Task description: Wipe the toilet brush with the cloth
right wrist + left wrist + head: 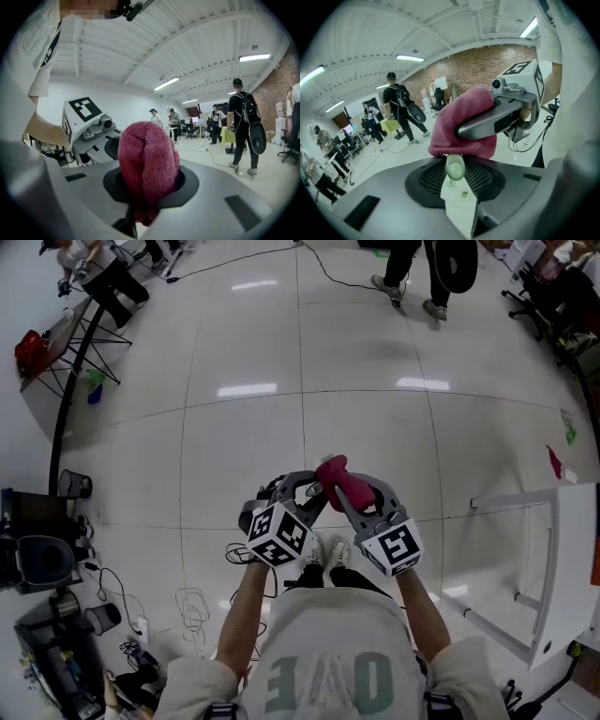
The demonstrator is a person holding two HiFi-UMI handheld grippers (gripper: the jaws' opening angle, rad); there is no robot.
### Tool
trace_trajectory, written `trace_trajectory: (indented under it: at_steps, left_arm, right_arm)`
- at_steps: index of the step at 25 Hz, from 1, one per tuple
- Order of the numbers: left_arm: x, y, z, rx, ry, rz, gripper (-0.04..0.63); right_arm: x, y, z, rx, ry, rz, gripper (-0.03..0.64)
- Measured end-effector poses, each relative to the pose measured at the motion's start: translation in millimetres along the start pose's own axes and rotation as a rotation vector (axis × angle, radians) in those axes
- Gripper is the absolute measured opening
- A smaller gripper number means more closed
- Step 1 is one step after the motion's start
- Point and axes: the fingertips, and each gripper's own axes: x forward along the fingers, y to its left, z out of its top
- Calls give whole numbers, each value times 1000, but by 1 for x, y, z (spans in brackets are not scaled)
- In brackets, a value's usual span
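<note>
You're standing on glossy white floor tiles (244,432) left of the white worktop (572,549); your right tool (351,497) clamps the red cloth (335,472) against the toilet brush (454,167) pinched in your narrow left tool (300,491).

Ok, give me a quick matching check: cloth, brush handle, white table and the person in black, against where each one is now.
1 cloth
2 brush handle
3 white table
4 person in black

A far off across the floor
B between the left gripper's jaws
C clamped in the right gripper
D close by at the right of the head view

Pairs: 1-C, 2-B, 3-D, 4-A
</note>
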Motion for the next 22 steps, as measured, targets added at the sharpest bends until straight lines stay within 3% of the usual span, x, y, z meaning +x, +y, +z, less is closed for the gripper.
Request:
trace_trajectory:
  at_steps: [9, 22]
  left_arm:
    - [-23, 9, 16, -4, -91, 15, 112]
    - [-66, 26, 51, -43, -263, -12, 112]
  right_arm:
    - [14, -3, -5, -64, 59, -33, 69]
    - [25, -10, -43, -22, 114, -91, 69]
